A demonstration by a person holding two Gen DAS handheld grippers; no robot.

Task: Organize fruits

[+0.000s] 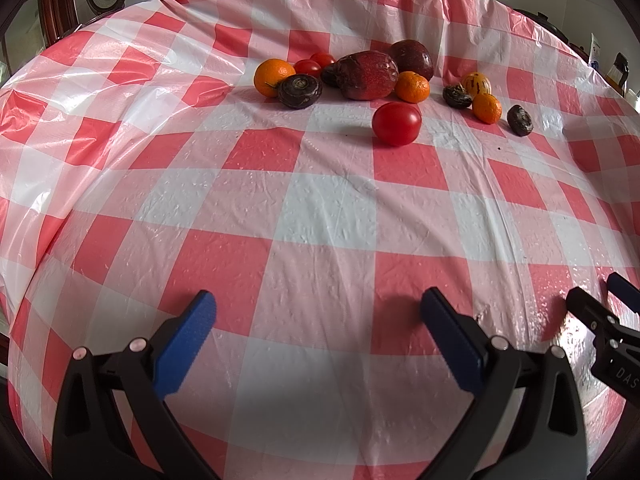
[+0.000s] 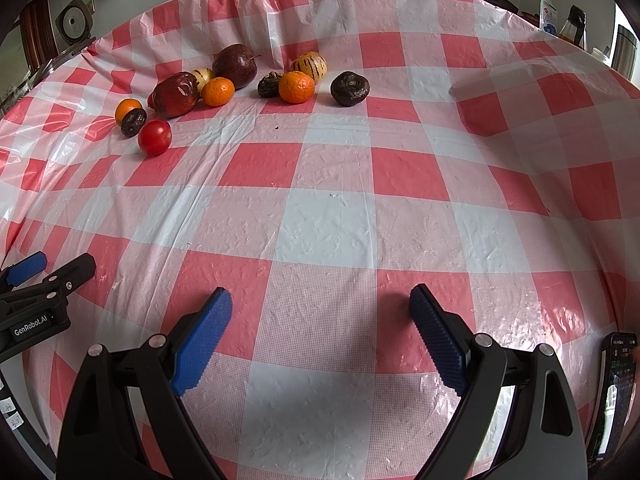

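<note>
Fruit lay in a loose scatter along the far side of the worktop (image 2: 328,216), none of it sorted as far as I could judge. A red tomato (image 1: 396,123) sat nearest, apart from the rest; behind it mandarins (image 2: 296,87), dark apples (image 2: 235,65), small dark round fruits (image 2: 349,88) and striped yellow ones (image 2: 309,63) were mixed together, some touching. The left hand-held gripper (image 1: 316,320) and the right hand-held gripper (image 2: 320,320) both hovered over the near cloth, jaws spread wide and holding nothing, well apart from the fruit. The whole job looked left to do.
</note>
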